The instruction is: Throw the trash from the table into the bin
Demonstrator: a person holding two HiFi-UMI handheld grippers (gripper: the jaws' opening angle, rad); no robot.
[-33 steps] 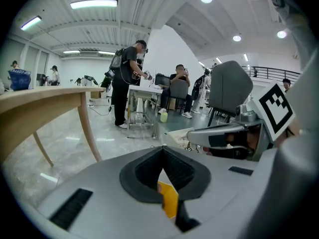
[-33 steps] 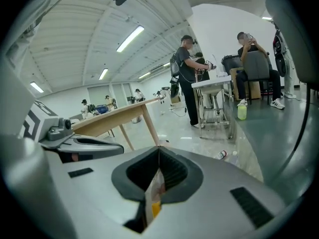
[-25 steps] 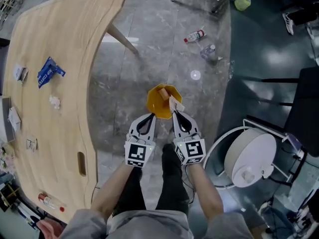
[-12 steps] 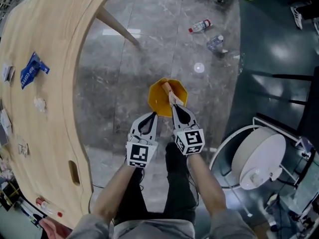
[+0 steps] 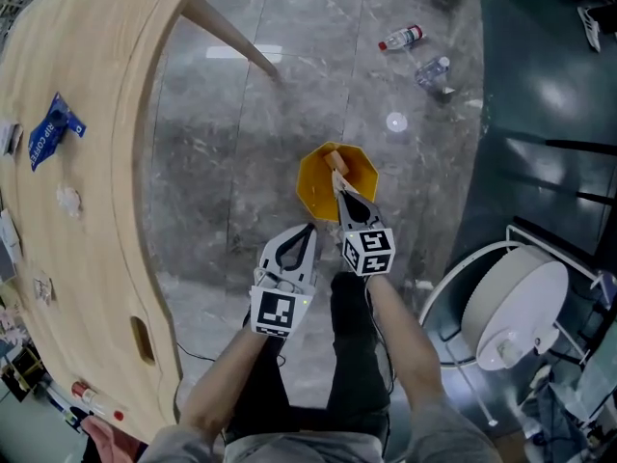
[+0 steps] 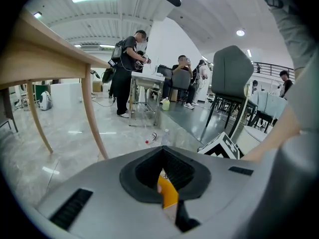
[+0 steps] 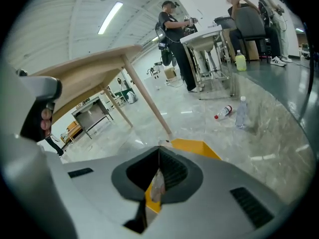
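Over the yellow bin [image 5: 361,168], right tool [image 5: 339,189] pinching pale scrap [image 5: 335,161], partly hidden

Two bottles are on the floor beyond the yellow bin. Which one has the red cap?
The white bottle, at the left of the pair in the head view; the other bottle is clear, with no red.

bin [image 5: 310,174] on the floor [image 5: 222,162] right of the counter [image 5: 106,143], dead ahead of both units: right hand-held gripper [image 5: 339,193] with its wrapper [image 5: 334,159] over the bin, left hand-held gripper [image 5: 308,228] just short of it, two bottles [image 5: 402,38] beyond, packet [image 5: 46,133] on the counter's far-left side
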